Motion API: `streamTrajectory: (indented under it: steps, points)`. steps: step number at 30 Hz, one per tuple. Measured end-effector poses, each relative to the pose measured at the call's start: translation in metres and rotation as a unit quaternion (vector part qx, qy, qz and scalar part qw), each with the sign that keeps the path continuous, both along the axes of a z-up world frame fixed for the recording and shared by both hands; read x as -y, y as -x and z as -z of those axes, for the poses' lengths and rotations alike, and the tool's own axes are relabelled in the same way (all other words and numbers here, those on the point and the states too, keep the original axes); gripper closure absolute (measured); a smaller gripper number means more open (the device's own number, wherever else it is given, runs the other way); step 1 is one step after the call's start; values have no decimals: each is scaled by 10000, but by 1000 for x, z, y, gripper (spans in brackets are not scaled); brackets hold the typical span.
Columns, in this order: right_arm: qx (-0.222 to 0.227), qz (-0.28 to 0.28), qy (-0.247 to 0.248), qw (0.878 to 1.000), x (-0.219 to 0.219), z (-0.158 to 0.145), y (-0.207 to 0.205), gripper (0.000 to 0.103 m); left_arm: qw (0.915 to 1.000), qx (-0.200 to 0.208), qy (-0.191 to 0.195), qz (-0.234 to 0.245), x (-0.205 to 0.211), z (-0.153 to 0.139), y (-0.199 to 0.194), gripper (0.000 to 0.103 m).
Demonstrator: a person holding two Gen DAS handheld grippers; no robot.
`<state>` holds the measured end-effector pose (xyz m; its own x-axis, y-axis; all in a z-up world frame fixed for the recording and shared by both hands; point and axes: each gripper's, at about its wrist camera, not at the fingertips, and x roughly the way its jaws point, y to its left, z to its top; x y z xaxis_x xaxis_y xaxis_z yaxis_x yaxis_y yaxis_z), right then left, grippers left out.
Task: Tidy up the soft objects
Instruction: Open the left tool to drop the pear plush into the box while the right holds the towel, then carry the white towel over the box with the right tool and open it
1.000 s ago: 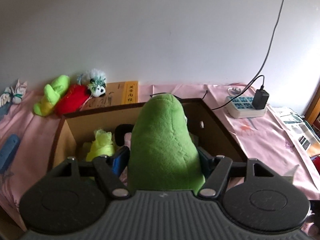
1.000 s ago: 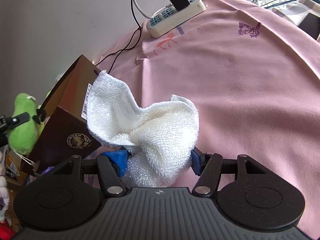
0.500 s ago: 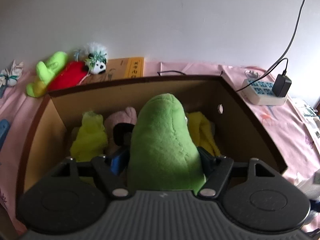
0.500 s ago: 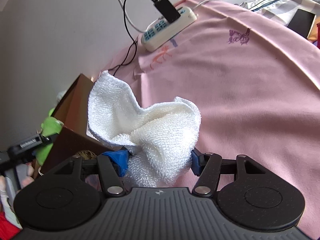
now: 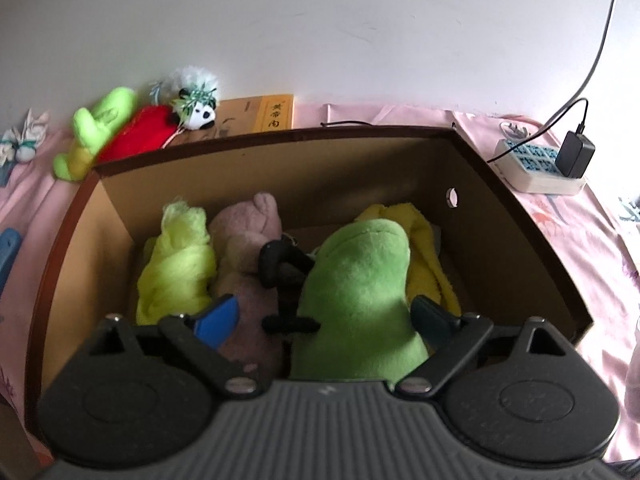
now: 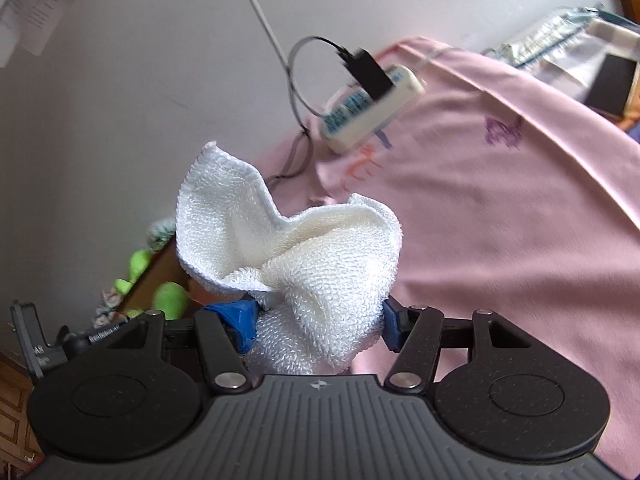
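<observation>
The left tongs (image 5: 320, 316) have just spread, apparently freeing the green plush (image 5: 360, 280); the right tongs (image 6: 316, 320) clamp the white towel (image 6: 304, 248).

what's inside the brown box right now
Inside the brown box: a lime cloth bundle, pink plush, green plush and yellow towel. Most of the floor beneath them is covered.

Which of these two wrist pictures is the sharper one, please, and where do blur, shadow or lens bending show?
Left wrist view: sharper; the box rim bows from the fisheye, its inside is shadowed, and the green plush is lit from above. Right wrist view: the white towel is crisp, but the power strip and pink cloth are smeared by motion.
</observation>
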<state>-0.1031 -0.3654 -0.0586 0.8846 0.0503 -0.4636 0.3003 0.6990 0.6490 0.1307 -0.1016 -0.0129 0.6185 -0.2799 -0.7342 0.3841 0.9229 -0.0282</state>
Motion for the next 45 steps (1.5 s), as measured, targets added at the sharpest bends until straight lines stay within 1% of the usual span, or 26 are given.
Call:
streamTrajectory:
  steps: [6, 8, 17, 25, 30, 32, 38, 42, 45]
  points:
    - [248, -270, 65, 9993, -14, -20, -9, 59, 9996, -31, 229, -163, -18, -14, 10, 11]
    - [290, -375, 117, 9988, -19, -24, -12, 59, 9995, -11, 240, -210, -24, -18, 14, 11]
    - [354, -831, 297, 9955, -44, -35, -24, 59, 9989, 30, 150, -443, -48, -29, 30, 11]
    - [414, -1216, 482, 9905, -64, -46, -41, 58, 9980, 152, -119, -598, -58, -37, 47, 11]
    - [345, -1393, 595, 9879, -74, -53, -62, 58, 9970, 113, -313, -693, -64, -39, 53, 11]
    - [282, -1443, 622, 9872, -79, -55, -74, 57, 9969, 106, -310, -712, -67, -38, 56, 11]
    - [90, -1552, 929, 9835, -96, -63, -104, 56, 9960, 73, -289, -839, -79, -38, 61, 11]
    - [-55, -1502, 1315, 9798, -108, -68, -128, 55, 9955, 41, -249, -919, -87, -38, 63, 11]
    - [-262, -1376, 1599, 9771, -112, -65, -147, 55, 9950, 43, -218, -971, -94, -38, 63, 11]
